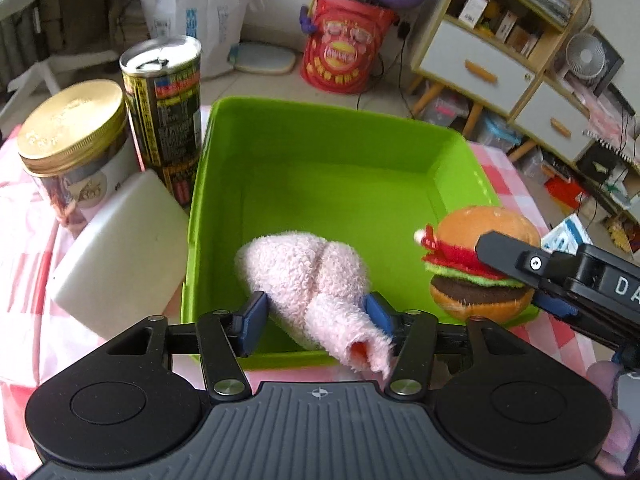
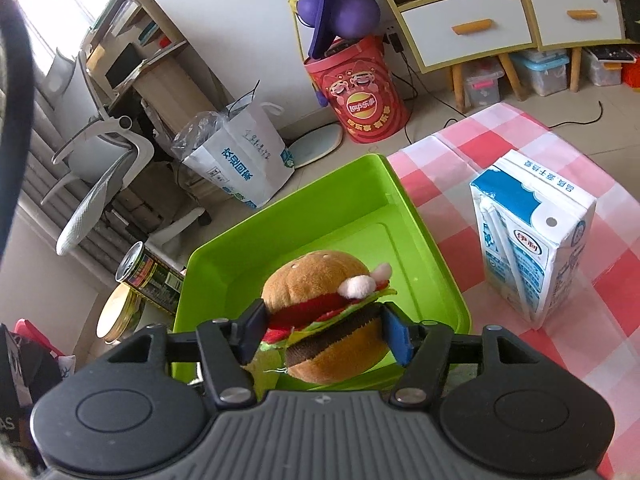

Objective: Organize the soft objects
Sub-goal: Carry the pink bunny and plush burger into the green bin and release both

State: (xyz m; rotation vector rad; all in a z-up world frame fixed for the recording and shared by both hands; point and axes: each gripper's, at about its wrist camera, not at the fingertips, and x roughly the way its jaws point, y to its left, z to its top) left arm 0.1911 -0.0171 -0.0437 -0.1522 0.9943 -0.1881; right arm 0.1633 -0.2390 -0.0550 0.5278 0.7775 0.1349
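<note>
A green plastic bin (image 1: pixel 320 148) stands on the pink checked tablecloth. My left gripper (image 1: pixel 316 314) is shut on a rolled pink fluffy towel (image 1: pixel 308 276) and holds it over the bin's near edge. My right gripper (image 2: pixel 326 332) is shut on a plush hamburger (image 2: pixel 320 304) and holds it over the bin's (image 2: pixel 420 216) near right corner. In the left wrist view the hamburger (image 1: pixel 476 256) and the right gripper's fingers (image 1: pixel 504 256) show at the bin's right rim.
Left of the bin stand a gold-lidded jar (image 1: pixel 72 136), a tall can (image 1: pixel 164 100) and a white block (image 1: pixel 120 256). A blue and white milk carton (image 2: pixel 532 236) stands on the cloth right of the bin. Floor clutter and shelves lie beyond.
</note>
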